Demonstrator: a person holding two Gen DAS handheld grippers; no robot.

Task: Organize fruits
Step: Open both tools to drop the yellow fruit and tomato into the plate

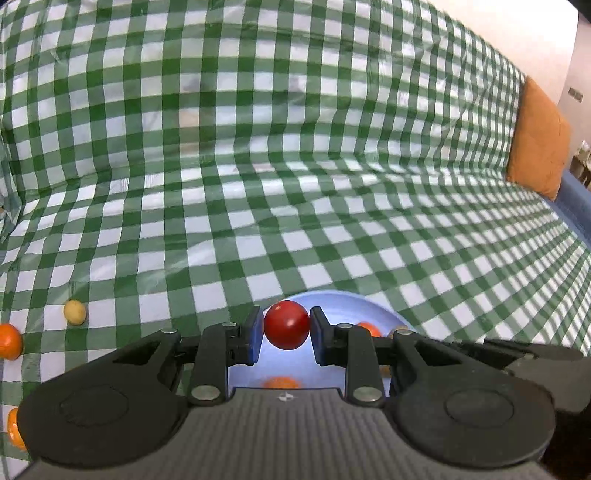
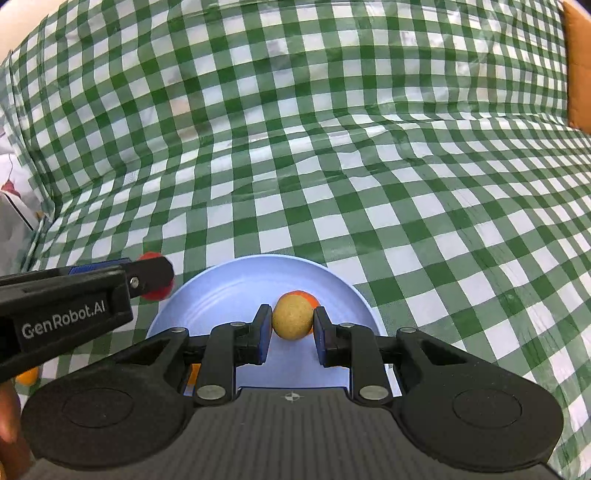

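Fruits: red fruit (image 1: 286, 325) clamped in left hand-held gripper (image 1: 286, 334), marked "GenRobot.AI", at plate's (image 2: 221, 291) nine o'clock rim; yellow-brown fruit (image 2: 292, 316) clamped in right hand-held gripper (image 2: 291, 334) over plate centre.

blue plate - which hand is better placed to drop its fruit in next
Right. Its gripper holds the tan fruit over the blue plate; the left gripper with the red fruit is at the rim.

A green-and-white checked cloth (image 1: 295, 166) drapes a sofa's seat and back. An orange cushion (image 1: 539, 140) leans at its right end. A pale wall (image 1: 535, 33) stands behind.
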